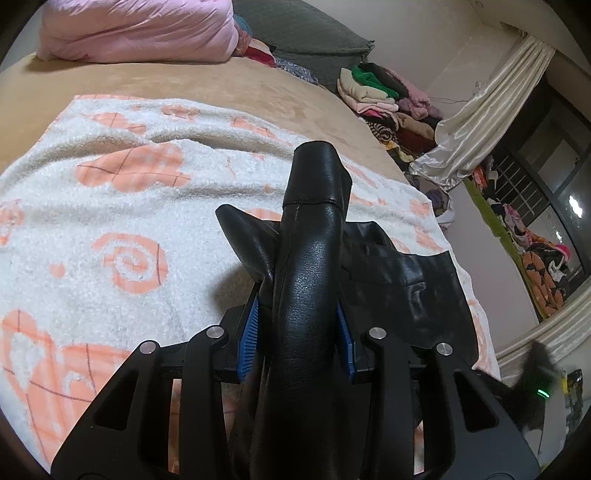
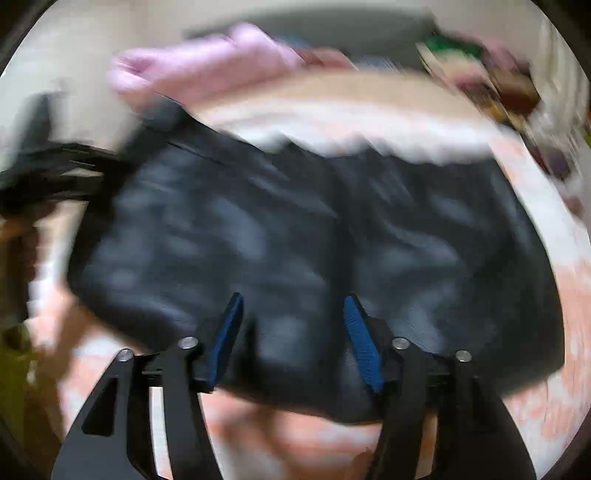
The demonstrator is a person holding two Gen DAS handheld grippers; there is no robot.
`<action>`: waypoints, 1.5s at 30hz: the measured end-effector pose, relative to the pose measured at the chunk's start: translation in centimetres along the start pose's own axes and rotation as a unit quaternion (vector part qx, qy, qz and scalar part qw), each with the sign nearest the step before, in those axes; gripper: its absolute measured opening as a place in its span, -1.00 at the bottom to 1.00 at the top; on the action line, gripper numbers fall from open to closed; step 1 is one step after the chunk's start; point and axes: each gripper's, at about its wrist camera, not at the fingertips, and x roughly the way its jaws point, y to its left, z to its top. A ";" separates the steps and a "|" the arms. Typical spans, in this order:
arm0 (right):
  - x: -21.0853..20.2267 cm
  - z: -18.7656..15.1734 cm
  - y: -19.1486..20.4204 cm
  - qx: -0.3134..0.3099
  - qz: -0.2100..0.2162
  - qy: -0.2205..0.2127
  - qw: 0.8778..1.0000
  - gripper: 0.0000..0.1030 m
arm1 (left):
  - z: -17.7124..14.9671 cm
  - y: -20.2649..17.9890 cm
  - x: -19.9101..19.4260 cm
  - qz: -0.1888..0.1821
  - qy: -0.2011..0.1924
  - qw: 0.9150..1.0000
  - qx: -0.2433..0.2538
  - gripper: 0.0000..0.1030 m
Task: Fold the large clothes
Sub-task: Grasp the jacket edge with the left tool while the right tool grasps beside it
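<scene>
Left gripper (image 1: 301,336) clamped on a raised fold of the black leather garment (image 1: 417,291), which lies on the white-and-orange blanket (image 1: 110,221). Right gripper (image 2: 293,336), jaws wide apart and gripping nothing, above the garment; view blurred.

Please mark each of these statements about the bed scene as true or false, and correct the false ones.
1. The left gripper is clamped on a rolled part of the black leather garment. True.
2. The right gripper is clamped on the garment. False: its blue pads stand apart above the leather, pressing nothing.
3. The garment lies on a white towel with orange patterns. True.
4. The puffy bundle at the head of the bed is green. False: the bundle is pink.
5. A pile of mixed clothes sits beside a cream curtain. True.
</scene>
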 end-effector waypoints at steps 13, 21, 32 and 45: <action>5.1 -3.9 18.8 -0.346 -0.101 -0.074 0.930 0.91 | 0.2 1.9 0.5 -0.028 0.017 0.999 -0.029 -0.47; 3.3 -4.5 19.2 -0.379 -0.109 -0.129 0.910 -0.41 | 0.4 3.2 1.0 -0.035 0.026 0.998 -0.054 -0.09; 1.0 -3.4 17.7 -0.342 -0.092 -0.144 0.924 -0.53 | -0.1 3.3 1.2 -0.036 0.023 0.996 -0.083 -0.38; -7.0 -2.0 11.7 -0.249 -0.107 -0.225 0.936 -0.60 | 1.9 -10.6 -3.5 -0.049 -0.053 0.997 0.035 -0.53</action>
